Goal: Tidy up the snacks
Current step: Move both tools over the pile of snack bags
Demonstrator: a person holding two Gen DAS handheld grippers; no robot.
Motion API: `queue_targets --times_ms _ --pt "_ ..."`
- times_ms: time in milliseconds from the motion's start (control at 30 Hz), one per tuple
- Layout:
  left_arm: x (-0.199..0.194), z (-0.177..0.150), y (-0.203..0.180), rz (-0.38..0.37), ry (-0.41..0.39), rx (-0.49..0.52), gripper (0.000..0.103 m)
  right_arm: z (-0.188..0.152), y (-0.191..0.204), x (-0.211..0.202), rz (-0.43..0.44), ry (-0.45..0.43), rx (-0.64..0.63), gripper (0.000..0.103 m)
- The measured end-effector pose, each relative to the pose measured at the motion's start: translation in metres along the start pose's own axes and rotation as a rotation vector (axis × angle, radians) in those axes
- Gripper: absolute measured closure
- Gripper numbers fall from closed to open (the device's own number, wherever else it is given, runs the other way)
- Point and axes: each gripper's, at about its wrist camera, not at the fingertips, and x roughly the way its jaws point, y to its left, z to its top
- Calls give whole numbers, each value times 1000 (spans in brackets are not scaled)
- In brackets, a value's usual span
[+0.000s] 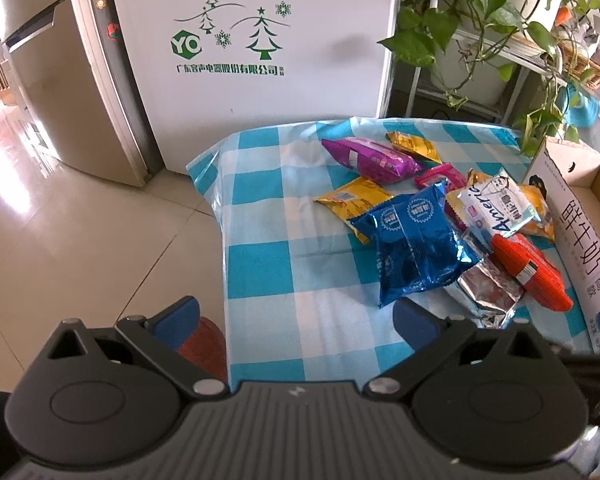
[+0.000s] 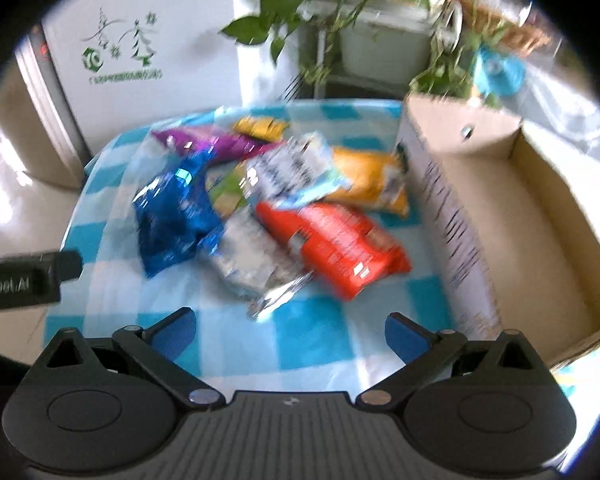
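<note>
Hovering spread and empty, left gripper (image 1: pixel 296 316) and right gripper (image 2: pixel 290 330) face a white packet (image 1: pixel 496 204) apparently reading "Americ", beside the carton (image 1: pixel 580 236) printed 鲜牛奶

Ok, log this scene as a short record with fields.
surface: table with blue checked cloth
snacks: loose pile, blue foil packet, orange packet, purple packet, silver packet
container: open cardboard box, right of pile, no snacks visible inside
left gripper: open, empty
right gripper: open, empty
</note>
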Motion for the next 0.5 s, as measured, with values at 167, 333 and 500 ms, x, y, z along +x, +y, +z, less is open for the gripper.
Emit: queue_targets --times_ms 167,333,500 --pt "1 9 -1 -26 31 -39 1 22 -12 -6 12 21 -4 0" --pt "1 23 -10 -2 33 -1 1 40 -24 -1 -4 37 31 0" --pt "5 22 -17 29 24 4 1 41 -29 7 -27 37 102 0"
